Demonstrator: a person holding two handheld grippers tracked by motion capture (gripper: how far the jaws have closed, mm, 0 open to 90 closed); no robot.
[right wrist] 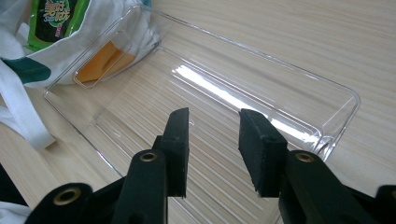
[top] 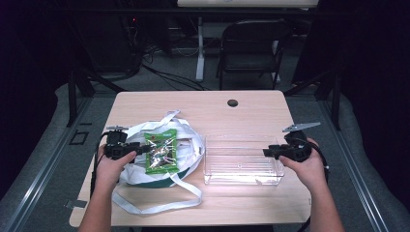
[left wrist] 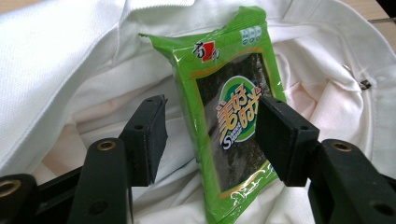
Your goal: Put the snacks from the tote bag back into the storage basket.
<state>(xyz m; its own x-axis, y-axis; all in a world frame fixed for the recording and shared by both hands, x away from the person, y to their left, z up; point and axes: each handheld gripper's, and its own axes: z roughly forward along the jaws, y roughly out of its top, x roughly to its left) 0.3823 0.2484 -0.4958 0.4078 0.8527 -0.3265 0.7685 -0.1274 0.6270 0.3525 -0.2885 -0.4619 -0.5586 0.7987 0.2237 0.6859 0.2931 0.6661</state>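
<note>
A green seaweed snack packet (top: 161,151) lies on top of an open white cloth bag (top: 189,137) at the left of the table. In the left gripper view the packet (left wrist: 224,126) stands between the jaws of my left gripper (left wrist: 212,107); the left pad is clear of it and the right pad is at its edge, so the gripper is open. In the high view the left gripper (top: 142,149) sits at the packet's left side. My right gripper (top: 266,151) hovers open and empty over the right end of a clear plastic tray (top: 241,181), as the right gripper view (right wrist: 212,116) confirms.
The bag's long white straps (top: 159,205) trail toward the table's front edge. The tray (right wrist: 327,84) is empty, and the bag (right wrist: 18,112) touches its left end. A cable hole (top: 232,103) is at the far middle. A folding chair (top: 251,43) stands beyond the table.
</note>
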